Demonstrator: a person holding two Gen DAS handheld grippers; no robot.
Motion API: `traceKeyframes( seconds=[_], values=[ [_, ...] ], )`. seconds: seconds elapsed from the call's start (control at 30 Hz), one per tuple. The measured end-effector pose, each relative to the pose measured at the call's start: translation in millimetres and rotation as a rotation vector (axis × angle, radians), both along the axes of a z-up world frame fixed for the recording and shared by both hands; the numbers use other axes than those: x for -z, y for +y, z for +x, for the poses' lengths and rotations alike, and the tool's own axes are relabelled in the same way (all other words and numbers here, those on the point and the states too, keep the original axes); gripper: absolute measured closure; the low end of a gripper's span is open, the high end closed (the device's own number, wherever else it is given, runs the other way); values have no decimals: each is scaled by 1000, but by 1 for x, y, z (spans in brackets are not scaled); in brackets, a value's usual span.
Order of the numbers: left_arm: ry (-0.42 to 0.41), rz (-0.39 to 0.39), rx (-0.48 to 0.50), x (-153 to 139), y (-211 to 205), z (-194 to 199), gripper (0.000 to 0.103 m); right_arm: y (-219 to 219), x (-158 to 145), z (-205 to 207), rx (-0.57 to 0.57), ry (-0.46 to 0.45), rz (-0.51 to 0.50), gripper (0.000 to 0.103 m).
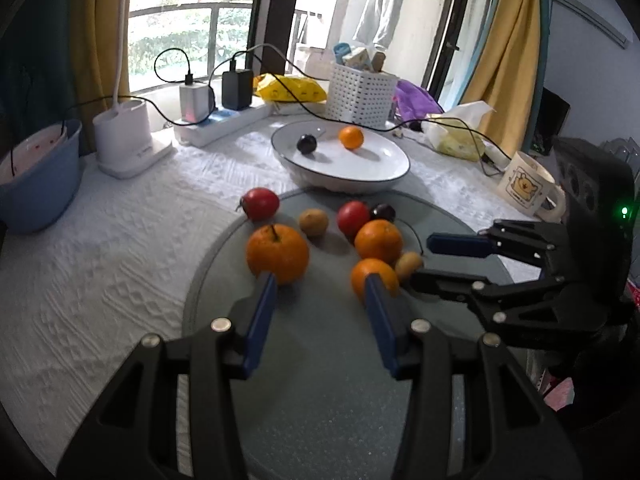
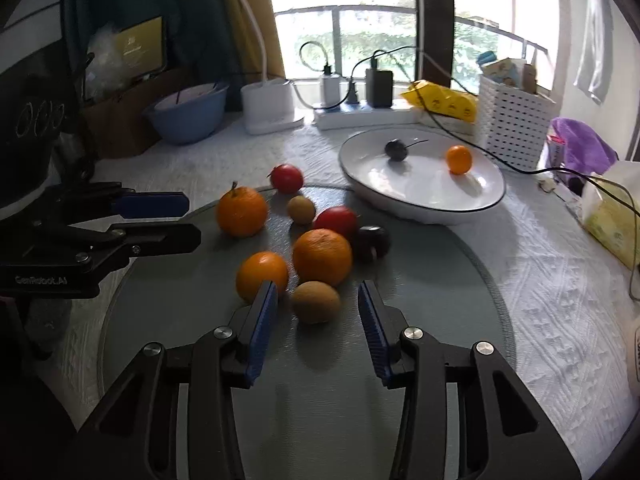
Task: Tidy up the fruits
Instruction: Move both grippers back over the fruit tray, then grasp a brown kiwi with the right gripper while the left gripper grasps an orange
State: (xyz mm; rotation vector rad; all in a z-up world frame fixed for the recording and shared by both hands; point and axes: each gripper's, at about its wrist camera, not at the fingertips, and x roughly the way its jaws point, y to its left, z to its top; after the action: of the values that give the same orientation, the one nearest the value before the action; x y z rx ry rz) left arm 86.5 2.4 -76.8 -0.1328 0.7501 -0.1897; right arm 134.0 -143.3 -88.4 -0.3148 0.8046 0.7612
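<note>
Left gripper [image 1: 320, 284]: jaws apart, empty, hovering over grey round mat [image 1: 320, 360], tips near stemmed orange [image 1: 277, 253] and another orange [image 1: 374, 278]. Right gripper [image 2: 316, 292]: jaws spread, nothing pinched; brown kiwi [image 2: 315, 301] lies just ahead between the tips. Loose fruit on mat: oranges, two red fruits, second kiwi [image 2: 301, 209], dark plum [image 2: 373, 242] (all clustered). White plate [image 2: 400, 196] beyond mat: one small orange [image 2: 459, 159], one dark plum [image 2: 396, 149], apart.

Left gripper [image 1: 320, 286] and right gripper [image 2: 317, 294], black angular linkage arms, silver round screws behind the jaws, blue ribbed pads, white lettering on the left gripper's side, green light on the right gripper's body
</note>
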Motion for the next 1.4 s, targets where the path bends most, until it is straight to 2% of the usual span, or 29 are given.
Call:
traceKeyframes(
  seconds=[0.23, 0.4, 0.67, 0.87, 1.07, 1.23, 1.33, 1.4],
  values=[
    [12, -9, 11, 4, -3, 0, 55, 4, 9, 6, 10, 41, -32, 58],
    [17, -4, 24, 5, -8, 1, 54, 7, 12, 8, 5, 60, -44, 72],
    [34, 19, 35, 8, -19, 5, 54, -2, 5, 3, 12, 42, -21, 72],
    [39, 69, 69, 13, -33, 12, 54, -23, -6, 1, 47, 23, 14, 72],
    [76, 82, 93, 16, -44, 24, 54, -46, -18, 9, 96, -4, 49, 72],
    [111, 23, 115, 24, -46, 35, 56, -61, -19, 13, 127, -4, 75, 72],
    [121, 19, 115, 28, -48, 38, 65, -68, -16, 15, 136, 4, 85, 72],
    [125, 12, 123, 28, -48, 38, 66, -72, -15, 16, 142, 12, 96, 72]
  ],
)
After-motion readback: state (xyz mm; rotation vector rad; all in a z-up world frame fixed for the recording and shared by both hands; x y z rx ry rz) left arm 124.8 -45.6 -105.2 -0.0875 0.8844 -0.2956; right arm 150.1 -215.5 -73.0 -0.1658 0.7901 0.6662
